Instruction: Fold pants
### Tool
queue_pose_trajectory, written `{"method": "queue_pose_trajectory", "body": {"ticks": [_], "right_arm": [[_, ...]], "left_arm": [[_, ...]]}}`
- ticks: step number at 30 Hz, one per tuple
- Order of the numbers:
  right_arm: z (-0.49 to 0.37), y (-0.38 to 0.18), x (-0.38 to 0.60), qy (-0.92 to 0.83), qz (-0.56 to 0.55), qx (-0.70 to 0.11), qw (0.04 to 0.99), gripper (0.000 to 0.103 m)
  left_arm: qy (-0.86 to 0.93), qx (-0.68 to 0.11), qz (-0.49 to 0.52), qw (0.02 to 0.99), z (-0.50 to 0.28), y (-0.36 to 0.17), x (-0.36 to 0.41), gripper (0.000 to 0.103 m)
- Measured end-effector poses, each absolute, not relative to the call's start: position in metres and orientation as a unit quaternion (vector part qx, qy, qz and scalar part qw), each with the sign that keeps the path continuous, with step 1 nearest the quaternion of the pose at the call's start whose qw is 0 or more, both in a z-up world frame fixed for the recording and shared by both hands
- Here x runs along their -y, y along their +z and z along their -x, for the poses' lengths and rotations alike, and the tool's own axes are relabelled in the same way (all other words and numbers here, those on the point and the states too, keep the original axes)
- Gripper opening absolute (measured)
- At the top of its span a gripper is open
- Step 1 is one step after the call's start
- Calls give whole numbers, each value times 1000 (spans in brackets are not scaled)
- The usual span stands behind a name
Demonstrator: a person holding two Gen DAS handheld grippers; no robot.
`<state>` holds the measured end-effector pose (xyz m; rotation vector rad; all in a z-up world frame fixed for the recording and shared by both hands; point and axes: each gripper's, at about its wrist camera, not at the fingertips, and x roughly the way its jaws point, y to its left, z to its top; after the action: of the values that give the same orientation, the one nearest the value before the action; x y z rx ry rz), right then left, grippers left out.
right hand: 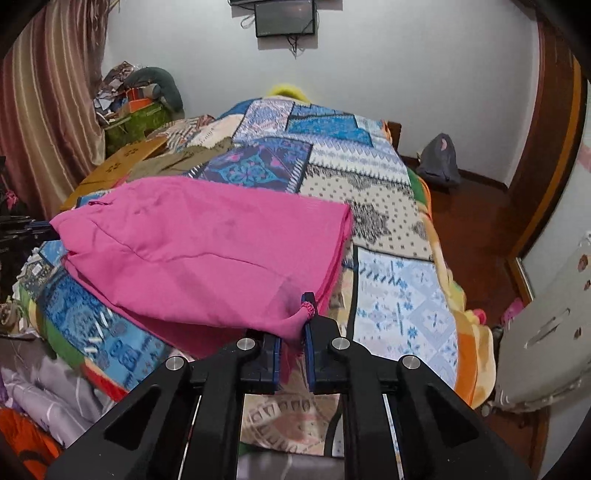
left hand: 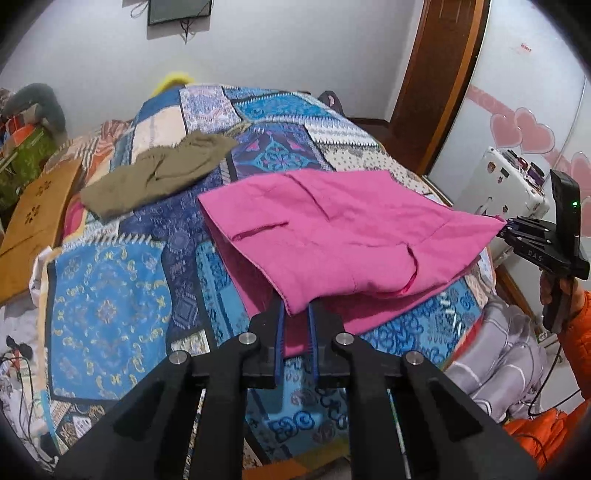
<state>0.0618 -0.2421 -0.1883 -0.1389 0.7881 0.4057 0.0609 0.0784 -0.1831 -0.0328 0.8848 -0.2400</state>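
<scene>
Pink cloth fills the middle of the left wrist view: the pants (left hand: 332, 236), folded over, lifted at two corners above the patchwork bedspread (left hand: 107, 306). We see our left gripper (left hand: 297, 314) pinching the near corner of the pants, blue-padded fingers (left hand: 279, 328) drawn close with cloth between them. At the far right corner the right gripper (left hand: 511, 227) grips the other end; its fingertips meet the fabric's tip. A hand (left hand: 554, 291) in an orange sleeve holds that tool. The pants sag between the two holds, their lower layer resting on the bedspread. An olive garment (left hand: 159, 170) lies crumpled further up the bed, well apart from the pants. A brown cardboard sheet (left hand: 37, 218) sits at the bed's left edge.

Right wrist view: the right gripper (right hand: 295, 325) is clamped on a bunched pink corner with a stitched hem knot poking up between the fingers (right hand: 310, 332). The pants (right hand: 207, 251) stretch away to the left, where the left gripper (right hand: 40, 227) is only partly visible at the frame edge, touching the far corner. The bedspread (right hand: 388, 258) lies beneath. A dark screen (right hand: 285, 18) hangs on the back wall.
</scene>
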Motion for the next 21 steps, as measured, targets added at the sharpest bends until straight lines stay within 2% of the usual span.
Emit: {"method": "queue_pose_trajectory", "body": {"ticks": [9, 17, 19, 21], "right_arm": [[-55, -208, 252, 175, 74, -419, 888, 10], [-55, -191, 274, 125, 71, -413, 899, 10], [-54, -178, 275, 122, 66, -398, 907, 12], [-52, -164, 271, 130, 61, -376, 916, 26]], "left_arm": [[-96, -447, 8, 889, -47, -195, -92, 11], [-74, -413, 15, 907, -46, -163, -107, 11], [-78, -401, 14, 913, -50, -152, -102, 11], [-85, -392, 18, 916, -56, -145, -95, 11]]}}
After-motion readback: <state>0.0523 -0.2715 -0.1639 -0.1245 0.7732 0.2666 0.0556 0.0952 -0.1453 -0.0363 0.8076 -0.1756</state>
